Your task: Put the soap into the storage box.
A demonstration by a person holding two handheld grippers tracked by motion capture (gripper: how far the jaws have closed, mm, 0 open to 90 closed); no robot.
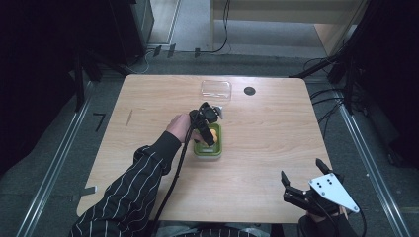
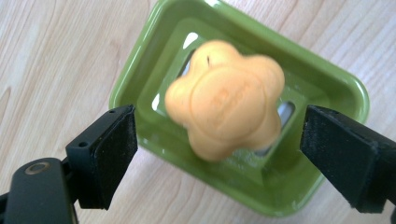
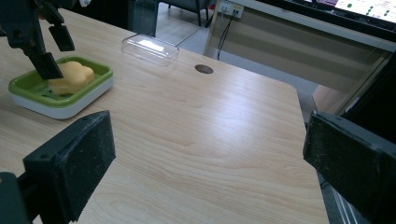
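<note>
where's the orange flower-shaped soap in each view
High view: orange flower-shaped soap just left of centre, partly under the left tool.
Left gripper view: soap at centre.
Right gripper view: soap upper left.
Shared landmark: the green rectangular plastic soap dish beneath it.

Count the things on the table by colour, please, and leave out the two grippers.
Orange: 1, the flower-shaped soap
Green: 1, the soap dish under it
Clear: 1, the plastic lid near the far edge
Dark: 1, the small round disc beside the lid
Total: 4
</note>
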